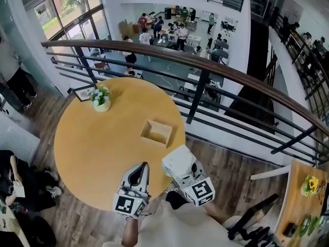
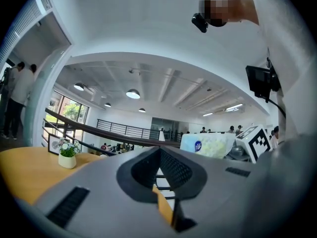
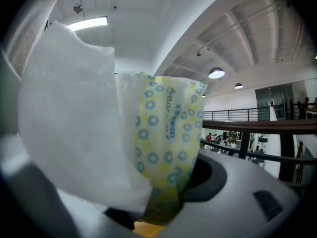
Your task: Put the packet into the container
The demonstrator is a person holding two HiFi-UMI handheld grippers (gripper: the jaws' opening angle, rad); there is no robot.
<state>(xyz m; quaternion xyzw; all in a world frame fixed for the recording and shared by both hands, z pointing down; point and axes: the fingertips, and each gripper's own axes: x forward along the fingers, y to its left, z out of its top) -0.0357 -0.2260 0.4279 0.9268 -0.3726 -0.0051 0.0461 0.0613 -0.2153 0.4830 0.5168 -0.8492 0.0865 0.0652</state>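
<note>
The right tongs [image 3: 163,207] clamp a white packet [image 3: 166,133] with blue-flowered yellow panel; left tongs [image 2: 161,182] closed, empty.

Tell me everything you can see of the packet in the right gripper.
The soft white plastic packet has a yellow panel dotted with blue flowers and a round blue logo. It looks puffy, is clamped between the jaws of the right gripper, and hangs above the near edge of the round yellow wooden table.
</note>
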